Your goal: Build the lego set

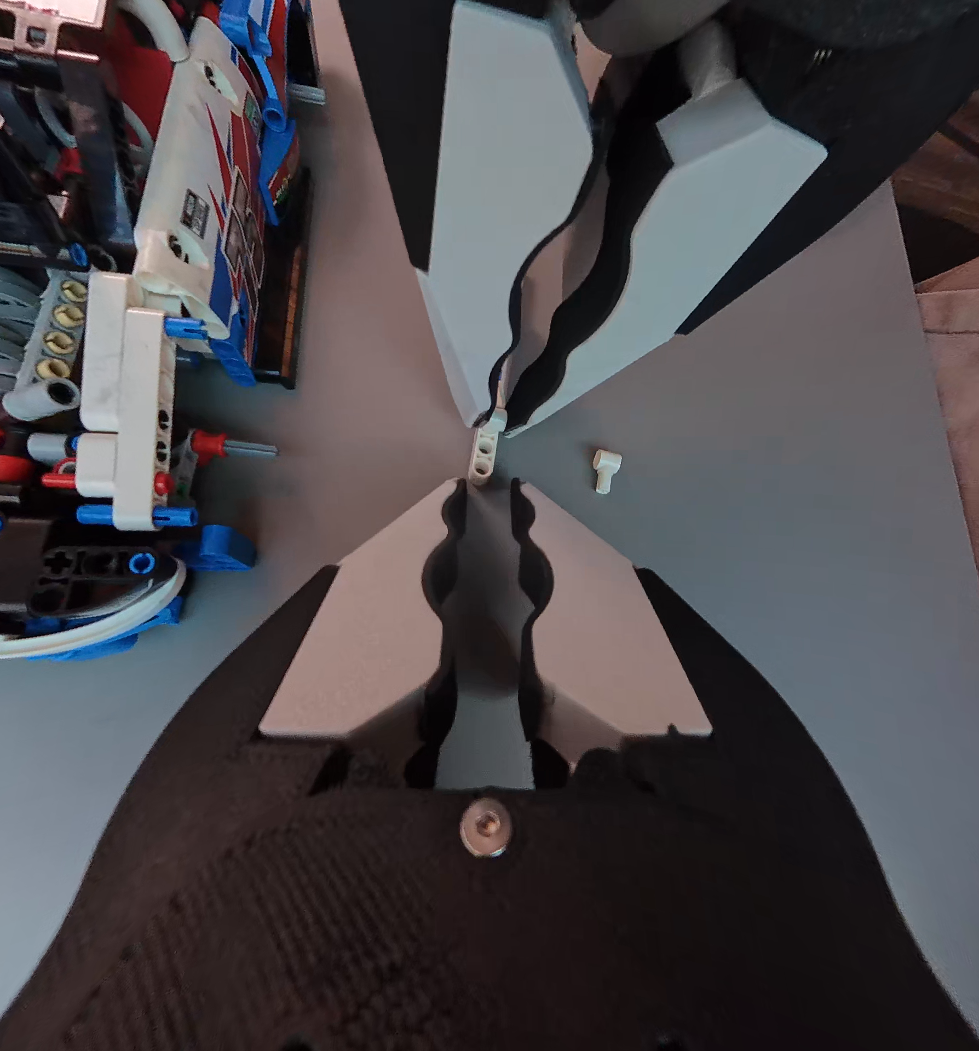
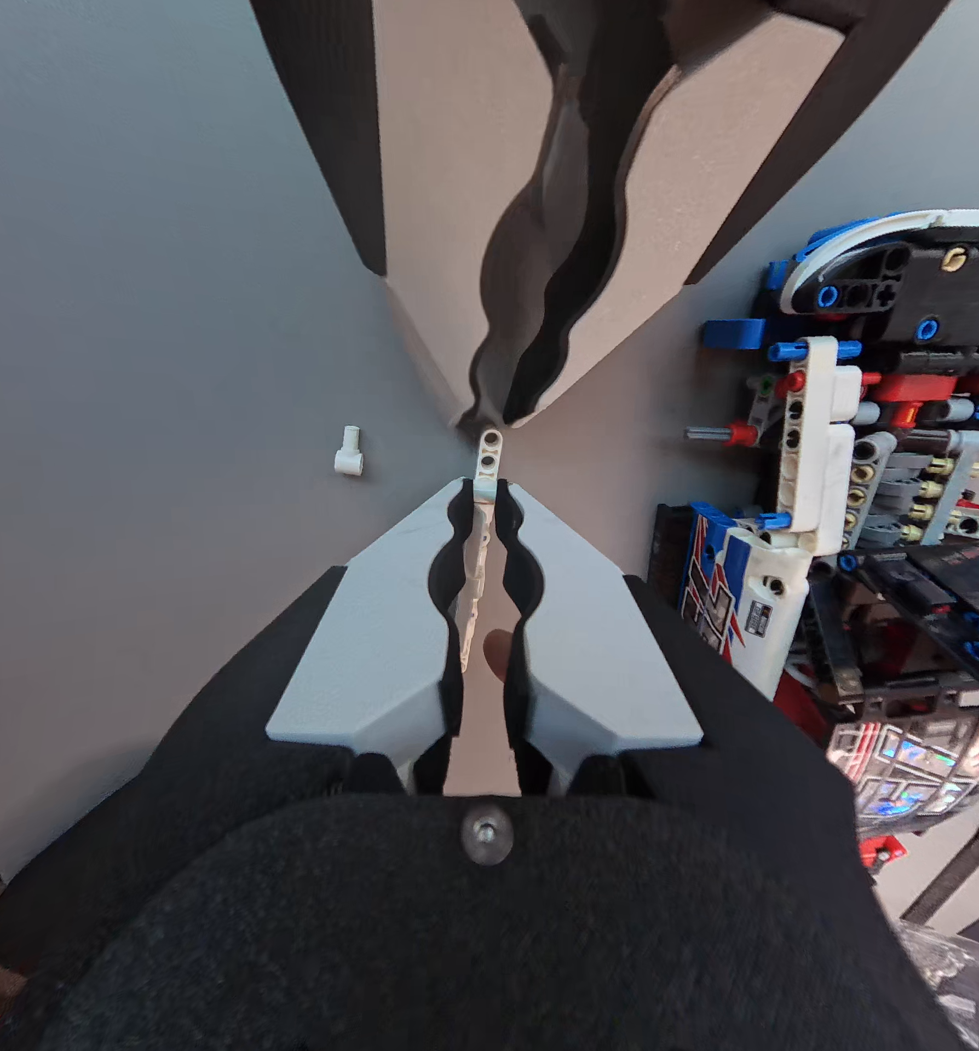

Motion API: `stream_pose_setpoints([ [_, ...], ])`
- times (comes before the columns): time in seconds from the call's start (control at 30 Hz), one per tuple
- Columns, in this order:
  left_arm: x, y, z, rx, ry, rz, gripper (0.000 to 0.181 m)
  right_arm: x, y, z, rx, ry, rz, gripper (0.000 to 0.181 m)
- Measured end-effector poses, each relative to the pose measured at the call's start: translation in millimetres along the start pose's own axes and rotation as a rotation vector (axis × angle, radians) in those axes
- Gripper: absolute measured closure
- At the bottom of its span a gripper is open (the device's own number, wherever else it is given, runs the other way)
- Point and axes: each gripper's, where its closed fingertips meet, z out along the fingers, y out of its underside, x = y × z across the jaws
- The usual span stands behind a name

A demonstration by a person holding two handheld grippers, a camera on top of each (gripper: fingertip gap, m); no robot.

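My right gripper is shut on a thin white lego beam with holes along it, and the beam's end sticks out past the fingertips. It also shows in the left wrist view, where the right gripper comes in from the top holding the beam. My left gripper faces it tip to tip, its jaws a narrow gap apart and holding nothing. The beam's free end sits right at that gap. In the right wrist view the left gripper hangs in from the top. A small white connector piece lies loose on the grey table.
A large partly built lego car in white, blue, red and black stands on the grey table close beside both grippers. The table's edge and a pinkish cloth are on the far side from the car. Both grippers' tips are close together, under 4 cm apart. The small white connector piece is about 4 cm from both grippers' fingertips. It is also in sight in the left wrist view.
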Motion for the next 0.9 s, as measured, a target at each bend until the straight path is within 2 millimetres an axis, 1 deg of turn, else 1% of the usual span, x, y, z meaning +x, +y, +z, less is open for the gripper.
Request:
stream_pose_setpoints([
  [0.07, 1, 0, 0, 0.004, 0.007, 0.001, 0.165, 0, 0, 0, -0.009, -0.007, -0.02, 0.175],
  [0.2, -2, -2, 4, -0.003, -0.023, 0.005, 0.174, -1, -2, 1, -0.007, -0.01, -0.07, 0.175],
  [0.33, -1, -2, 5, -0.009, -0.041, 0.038, 0.175, -1, -2, 0, 0.004, 0.026, -0.088, 0.173],
  [0.37, -1, -2, 5, -0.009, -0.051, 0.049, 0.175, -2, -3, 0, 0.012, 0.035, -0.093, 0.166],
  [0.4, -1, -2, 5, -0.01, -0.06, 0.055, 0.175, -5, -4, 0, 0.022, 0.029, -0.083, 0.154],
  [0.43, -1, -2, 5, -0.009, -0.067, 0.055, 0.175, -8, -6, 0, 0.029, 0.027, -0.072, 0.15],
  [0.47, -1, -2, 5, -0.008, -0.073, 0.053, 0.175, -9, -7, -2, 0.04, 0.044, -0.067, 0.15],
  [0.53, -1, -1, 4, -0.008, -0.079, 0.05, 0.175, -3, -7, -6, 0.04, 0.122, -0.053, 0.155],
  [0.6, -1, -1, 3, -0.007, -0.078, 0.048, 0.175, 0, -8, -8, 0.064, 0.155, -0.009, 0.164],
  [0.67, -1, 0, 3, -0.007, -0.084, 0.05, 0.176, 4, -4, -7, 0.052, 0.167, 0.028, 0.169],
  [0.77, -1, 1, 2, -0.006, -0.1, 0.043, 0.175, 1, -7, -4, 0.068, 0.141, 0.077, 0.173],
  [0.83, -1, 1, 1, -0.005, -0.106, 0.038, 0.175, 1, -7, -4, 0.062, 0.145, 0.066, 0.174],
  [0.9, -1, 2, 1, -0.006, -0.102, 0.039, 0.175, 1, -8, -4, 0.062, 0.153, 0.007, 0.175],
])
